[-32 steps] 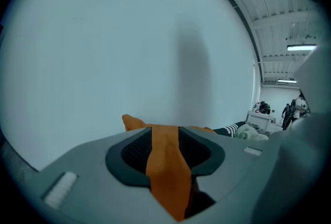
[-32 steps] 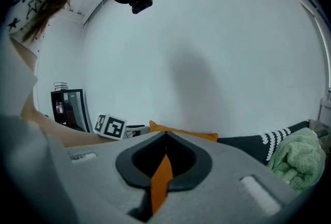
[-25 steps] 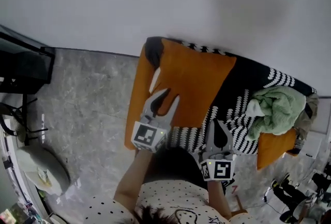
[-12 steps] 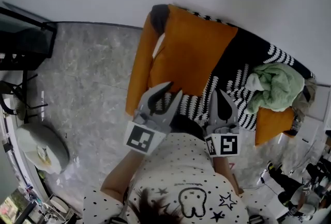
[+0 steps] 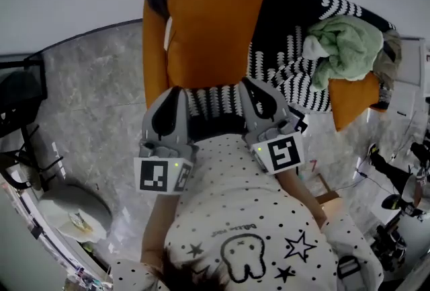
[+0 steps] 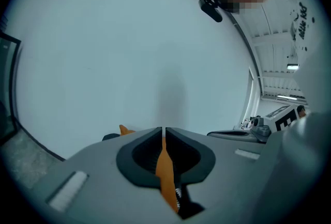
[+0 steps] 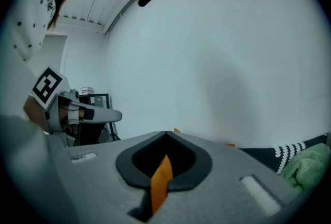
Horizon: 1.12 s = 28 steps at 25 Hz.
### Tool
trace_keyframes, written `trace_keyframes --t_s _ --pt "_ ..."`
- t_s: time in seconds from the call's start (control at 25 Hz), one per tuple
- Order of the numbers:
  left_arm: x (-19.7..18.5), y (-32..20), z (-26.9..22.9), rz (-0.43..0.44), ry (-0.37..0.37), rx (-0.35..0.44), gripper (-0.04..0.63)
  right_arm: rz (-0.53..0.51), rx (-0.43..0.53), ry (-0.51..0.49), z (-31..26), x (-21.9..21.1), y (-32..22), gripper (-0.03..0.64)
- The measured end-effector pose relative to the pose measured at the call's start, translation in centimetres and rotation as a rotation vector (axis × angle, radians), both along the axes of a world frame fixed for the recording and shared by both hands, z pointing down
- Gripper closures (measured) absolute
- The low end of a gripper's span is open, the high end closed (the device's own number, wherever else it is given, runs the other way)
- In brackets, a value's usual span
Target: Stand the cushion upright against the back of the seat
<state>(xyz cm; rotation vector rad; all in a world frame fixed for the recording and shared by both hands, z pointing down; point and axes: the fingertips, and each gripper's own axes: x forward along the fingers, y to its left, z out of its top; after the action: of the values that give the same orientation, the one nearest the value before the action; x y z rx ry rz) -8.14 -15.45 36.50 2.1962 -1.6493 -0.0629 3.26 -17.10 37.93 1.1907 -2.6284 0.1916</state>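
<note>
left gripper, jaws just closed, and right gripper both pinch the orange square fabric cushion by its near edge; best lift evenly toward the black-and-white patterned sofa back.

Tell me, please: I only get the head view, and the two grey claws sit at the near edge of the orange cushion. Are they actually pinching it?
Observer: The left gripper is. In the left gripper view its jaws have just been closing and now meet on a thin fold of the orange cushion.
Operator: And the other claw?
Observer: The right gripper too. The right gripper view shows its jaws together, with a strip of what looks like the same cushion caught between them.
</note>
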Motion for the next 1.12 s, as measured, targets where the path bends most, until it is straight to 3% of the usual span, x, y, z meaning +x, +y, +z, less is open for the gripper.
trace_keyframes --t_s 0.48,1.12 --pt "3.3 -2.7 -0.3 0.141 -0.036 0.014 0.596 -0.026 -0.029 0.024 0.4 -0.5 -1.8 0.621" --pt "4.4 -1.4 -0.6 0.142 -0.034 0.009 0.595 -0.076 -0.023 0.022 0.1 -0.4 -0.7 0.621"
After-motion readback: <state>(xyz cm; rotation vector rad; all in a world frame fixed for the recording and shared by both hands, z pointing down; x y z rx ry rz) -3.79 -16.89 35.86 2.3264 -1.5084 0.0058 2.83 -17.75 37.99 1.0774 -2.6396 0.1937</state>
